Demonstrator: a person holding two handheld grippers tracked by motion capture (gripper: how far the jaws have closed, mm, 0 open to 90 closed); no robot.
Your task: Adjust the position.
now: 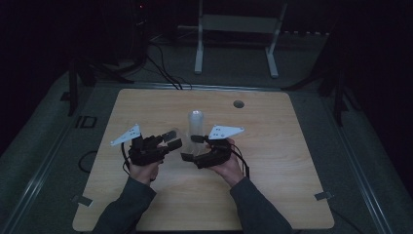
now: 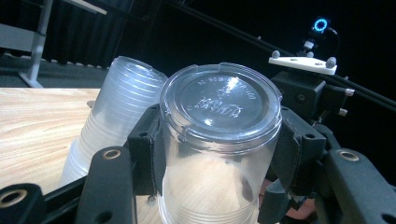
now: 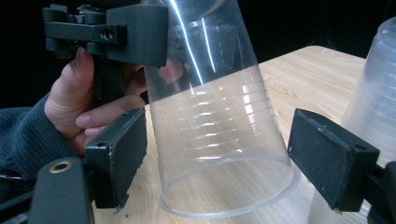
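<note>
**Single cup held upside down beside the stack, second tool open around its rim**

The left tool (image 2: 212,154) was clamped on a clear plastic cup (image 2: 219,135), inverted with its base up, the pads pressing the wall just below the base. In the right gripper view that cup (image 3: 219,135) hung tilted with its rim just above or grazing the wooden surface (image 3: 303,79); contact could not be settled. The right tool (image 3: 217,161) stood wide, one pad on each side of the lower wall with gaps showing on both sides, so it gripped nothing. A stack of nested cups (image 2: 114,116) stood mouth-down on the surface just beside the held cup, between the two hands in the high view (image 1: 195,127).

The likeliest trouble was crushing: the thin wall would probably buckle if the right tool closed hard near the open rim, its weakest part. A squeeze on the taper could also push the cup out of either grip. With the stack so close, a sideways swing of either hand might topple it.
</note>
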